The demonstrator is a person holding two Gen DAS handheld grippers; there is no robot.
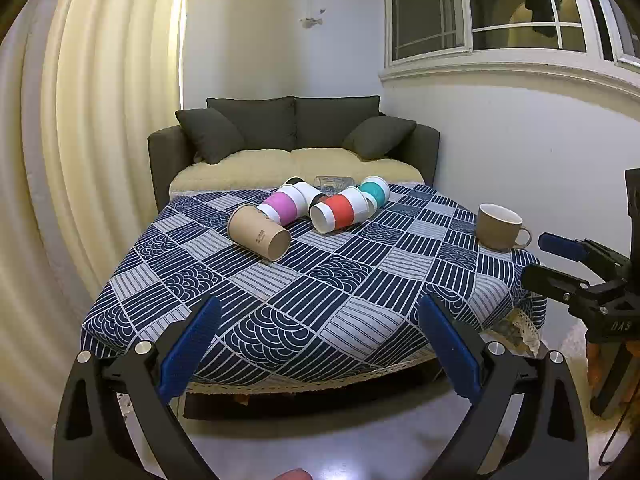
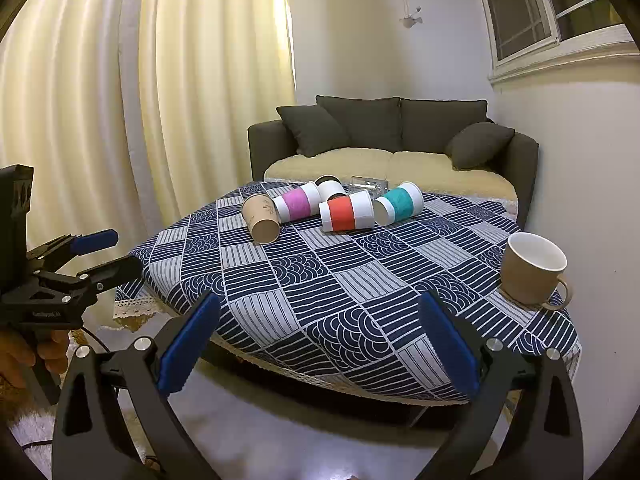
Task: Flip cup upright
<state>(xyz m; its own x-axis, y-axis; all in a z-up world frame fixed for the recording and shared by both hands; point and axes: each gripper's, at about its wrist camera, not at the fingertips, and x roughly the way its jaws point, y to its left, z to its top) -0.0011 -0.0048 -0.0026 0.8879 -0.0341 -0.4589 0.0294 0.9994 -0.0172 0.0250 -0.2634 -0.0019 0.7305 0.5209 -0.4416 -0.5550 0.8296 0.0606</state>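
- My left gripper (image 1: 318, 344) hangs off the near edge of the table (image 1: 280, 300), fingers (image 1: 192, 344) spread wide and released, nothing between them.
- My right gripper (image 2: 318, 344) is likewise short of the table, fingers (image 2: 448, 344) apart and empty.
- From the left wrist view I see the right gripper off to the side, beyond the table's right corner; its blue pads look parted.
- The cups lie on their sides in a cluster at the far end of the table, by the sofa (image 1: 292, 136).
- The brown paper cup (image 1: 259, 233) is nearest me, mouth facing toward the near side.
- Just behind it is the cup with the pink sleeve (image 1: 280, 208), touching or nearly touching it.
- The cup with the red sleeve (image 1: 340, 212) lies in the middle, and the cup with the teal sleeve (image 1: 374, 191) beyond it to the right.
- A white cup with a dark rim (image 1: 306, 192) and a clear glass (image 1: 334, 183) sit at the back of the cluster.
- A tan ceramic mug (image 1: 500, 227) stands upright near the table's right edge, well apart from the rest.
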